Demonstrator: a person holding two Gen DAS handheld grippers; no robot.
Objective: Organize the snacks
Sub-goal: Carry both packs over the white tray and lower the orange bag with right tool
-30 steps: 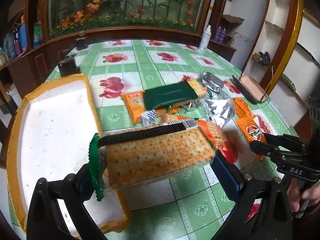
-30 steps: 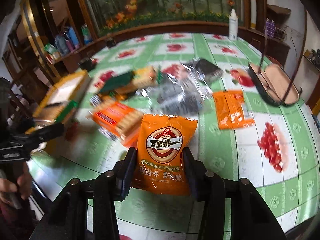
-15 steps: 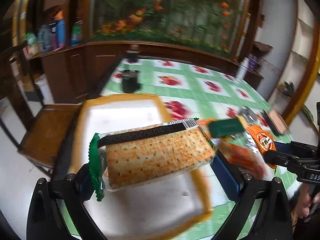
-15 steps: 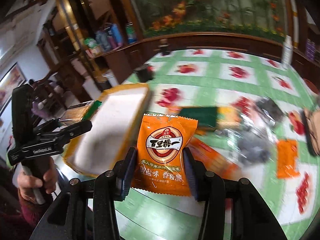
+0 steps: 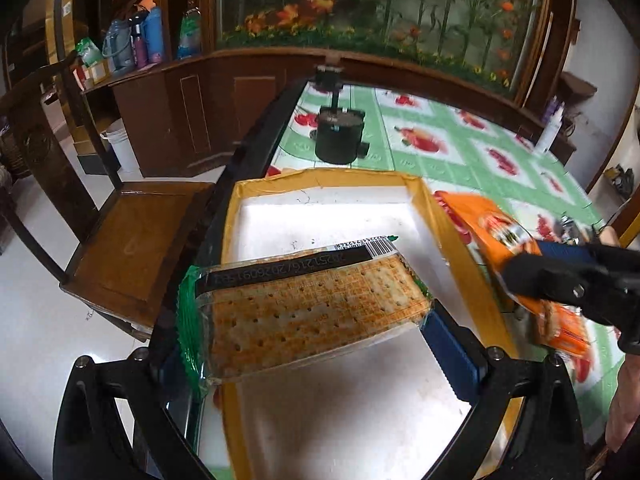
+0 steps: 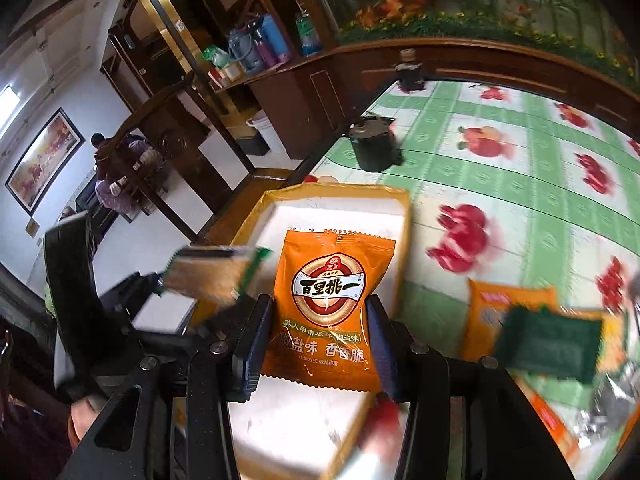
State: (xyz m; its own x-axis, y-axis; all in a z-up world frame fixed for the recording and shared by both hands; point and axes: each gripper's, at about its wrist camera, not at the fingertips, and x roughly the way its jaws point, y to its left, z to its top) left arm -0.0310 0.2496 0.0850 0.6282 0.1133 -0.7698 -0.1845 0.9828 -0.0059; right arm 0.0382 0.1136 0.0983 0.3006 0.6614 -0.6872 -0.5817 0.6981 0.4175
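The cracker pack is clamped in the left gripper, hanging over the white tray. A second ago it was still over the counter (so that's the carry done). The right gripper pinches the orange snack bag, also over the tray now. Looks like letting go is next.

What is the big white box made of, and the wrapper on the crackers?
The box looks like white foam, matte and slightly scuffed, its rim bound in glossy yellow-brown tape; foam is a guess from the look. The cracker pack held by the left gripper seems thin clear plastic film: the crackers show through, it shines, and its green end is crimped.
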